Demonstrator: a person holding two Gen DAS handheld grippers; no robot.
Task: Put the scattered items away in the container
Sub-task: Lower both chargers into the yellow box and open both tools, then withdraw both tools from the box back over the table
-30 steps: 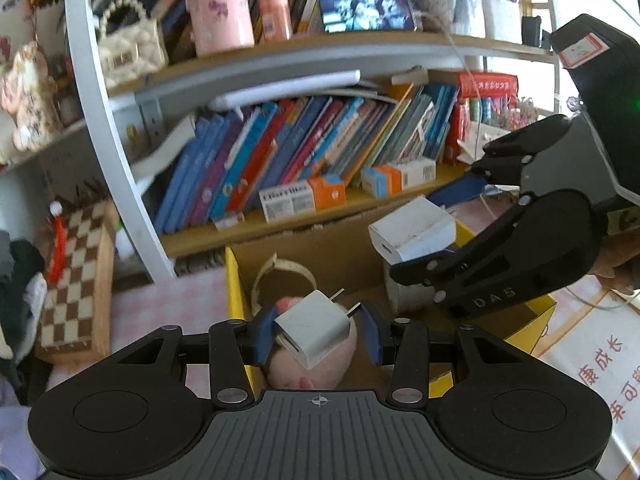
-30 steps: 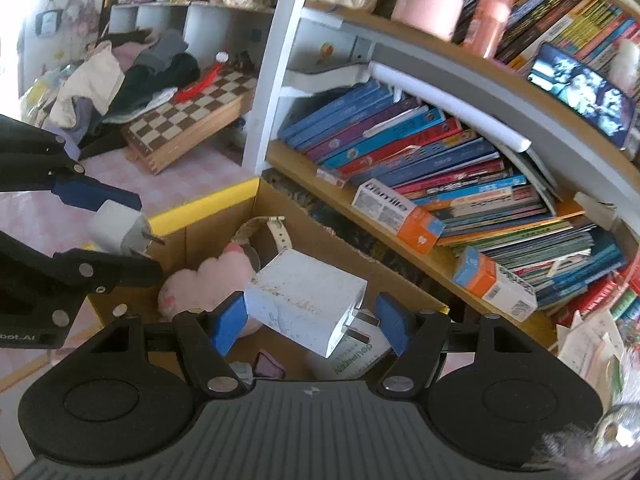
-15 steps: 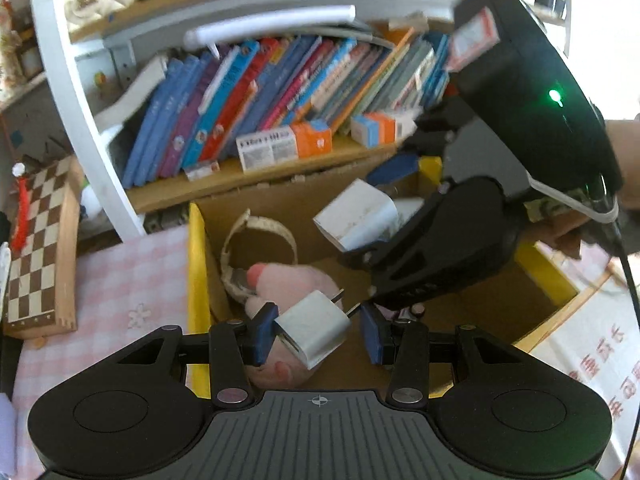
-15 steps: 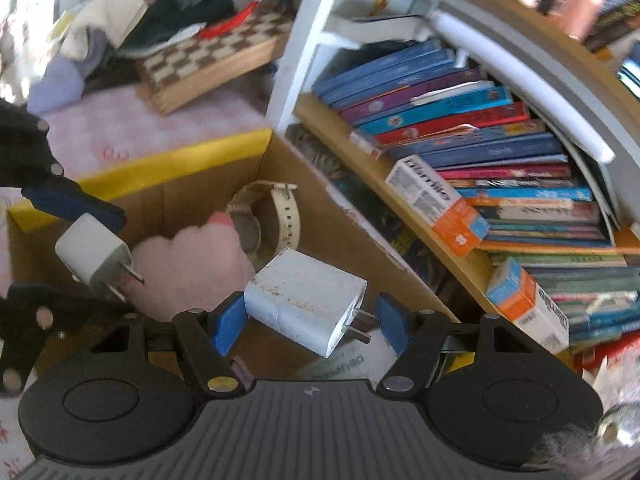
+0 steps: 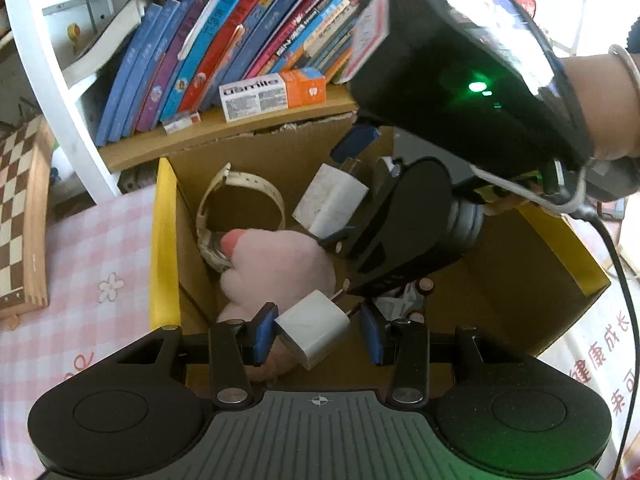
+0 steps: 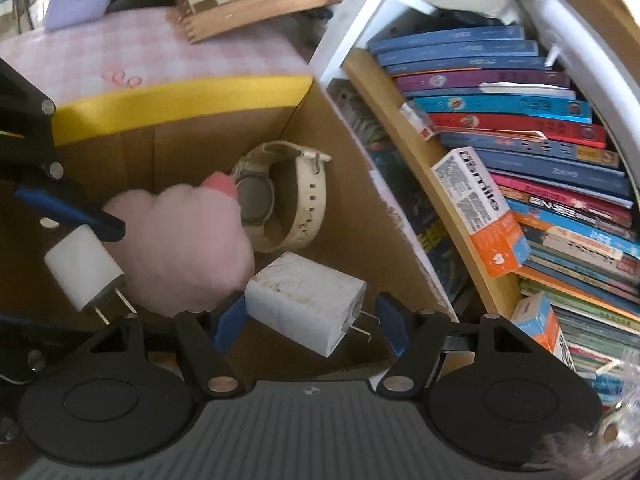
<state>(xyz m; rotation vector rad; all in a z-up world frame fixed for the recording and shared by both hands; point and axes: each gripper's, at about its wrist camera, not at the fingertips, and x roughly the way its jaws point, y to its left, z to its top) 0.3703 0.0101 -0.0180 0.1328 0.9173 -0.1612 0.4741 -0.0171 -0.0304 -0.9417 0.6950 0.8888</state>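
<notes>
A white bookshelf [image 5: 224,128] with a wooden board runs along the far edge of the counter [image 5: 100,264], which wears a pink checked cloth; leaning books [image 6: 520,128] fill the shelf, with an orange and white carton [image 5: 272,94] lying in front of them. A folded chessboard [image 5: 24,216] sits on the counter's left side.

The cardboard box [image 5: 164,240], its rim taped yellow, stands against the shelf at the counter's far edge, and both claws reach down into its open top.

Inside the box, a pink plush toy [image 5: 280,264] lies toward the left wall, touching a cream wristwatch [image 6: 280,200] that stands on its strap in the far left corner.

The right claw [image 6: 310,316] pinches the larger white charger [image 6: 304,304] between its blue pads, prongs pointing toward its right finger; the charger hangs above the box floor, just beside the plush toy and near the watch. In the left wrist view this same claw [image 5: 344,192] comes in from the right.

The left claw [image 5: 316,334] grips the smaller white plug adapter [image 5: 312,328] between its blue pads, tilted, prongs aimed into the box. The adapter hangs over the near side of the box, directly above the plush toy's near edge, and seen from the right wrist it is just left of the toy.
</notes>
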